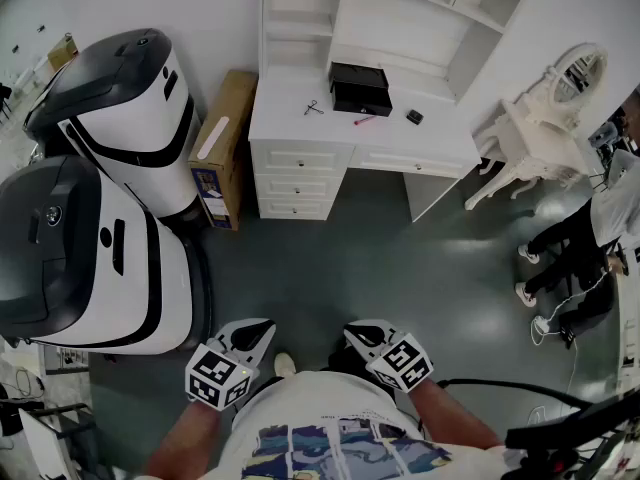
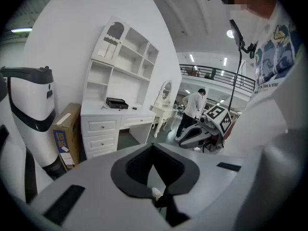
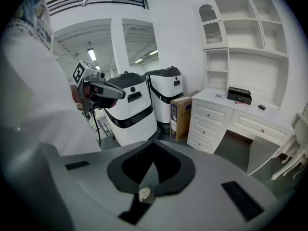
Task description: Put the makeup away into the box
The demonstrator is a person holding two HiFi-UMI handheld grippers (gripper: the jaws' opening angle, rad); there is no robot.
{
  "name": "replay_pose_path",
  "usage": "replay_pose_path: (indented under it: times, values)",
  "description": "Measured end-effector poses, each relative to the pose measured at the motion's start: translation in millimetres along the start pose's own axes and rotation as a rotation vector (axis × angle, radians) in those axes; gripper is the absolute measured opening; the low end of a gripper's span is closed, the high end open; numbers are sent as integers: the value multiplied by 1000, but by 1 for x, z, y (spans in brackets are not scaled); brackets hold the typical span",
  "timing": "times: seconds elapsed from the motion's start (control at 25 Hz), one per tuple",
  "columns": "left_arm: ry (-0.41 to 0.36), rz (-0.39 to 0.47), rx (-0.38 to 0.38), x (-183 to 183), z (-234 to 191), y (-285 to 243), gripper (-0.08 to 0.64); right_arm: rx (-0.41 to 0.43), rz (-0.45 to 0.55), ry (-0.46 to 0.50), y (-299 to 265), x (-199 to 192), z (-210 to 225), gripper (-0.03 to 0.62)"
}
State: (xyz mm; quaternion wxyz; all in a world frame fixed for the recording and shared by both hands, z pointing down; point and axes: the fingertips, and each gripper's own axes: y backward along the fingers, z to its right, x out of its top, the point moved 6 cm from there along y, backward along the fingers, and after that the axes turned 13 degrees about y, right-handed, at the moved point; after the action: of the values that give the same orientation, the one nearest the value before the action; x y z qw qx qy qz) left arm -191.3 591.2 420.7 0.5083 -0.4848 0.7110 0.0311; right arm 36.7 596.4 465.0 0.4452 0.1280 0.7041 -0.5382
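Note:
A black box (image 1: 360,87) stands on the white desk (image 1: 300,133) far ahead, under the shelves. Beside it lie a small scissor-like tool (image 1: 313,108), a pink stick (image 1: 364,120) and a small black item (image 1: 414,117). Both grippers hang close to my body, well short of the desk. My left gripper (image 1: 254,332) and right gripper (image 1: 366,334) are shut with nothing in them. The left gripper view shows its own jaws (image 2: 153,150) closed, with the desk (image 2: 108,117) and box (image 2: 117,102) distant. The right gripper view likewise shows closed jaws (image 3: 153,160) and the box (image 3: 239,95).
Two big white-and-black machines (image 1: 120,118) (image 1: 80,258) stand at the left, with a tall cardboard carton (image 1: 222,143) between them and the desk. An ornate white dressing table with a mirror (image 1: 540,133) and a standing person (image 1: 590,238) are at the right. Grey floor lies between me and the desk.

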Motion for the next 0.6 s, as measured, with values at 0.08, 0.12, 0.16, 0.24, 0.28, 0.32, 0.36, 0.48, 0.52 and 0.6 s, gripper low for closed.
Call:
replay_pose_path:
  times: [0.08,0.12,0.16,0.24,0.28,0.32,0.36,0.48,0.52,0.6]
  values:
    - [-3,-7,-22,-3,-1,1,14,-17,-1,-11,1,2,-4,25]
    - [-5,-11,-32,-3,-2,0,14,-25,-1,-16,1,2,-5,25]
    - [-6,-17,-42,-4,-2,-2,14,-33,-2,-23,2,2,-5,25]
    - [-7,-30,-62,-4,-2,-9,14,-47,-6,-38,4,-1,-3,25]
    - [-6,-36,-72,-2,-1,-15,14,-53,-9,-46,6,-3,-1,25]
    - [-9,-41,-82,0,0,-21,14,-59,-9,-55,8,-5,2,25]
    - [-17,-46,-89,3,0,-27,14,-65,-8,-63,9,-7,6,25]
    - [-44,-52,-94,19,0,-47,14,-79,2,-83,9,-11,21,25]
    - [-45,-50,-97,26,1,-53,14,-83,4,-87,9,-12,28,25]
    - [-49,-50,-106,38,3,-67,14,-93,12,-95,8,-12,46,25]
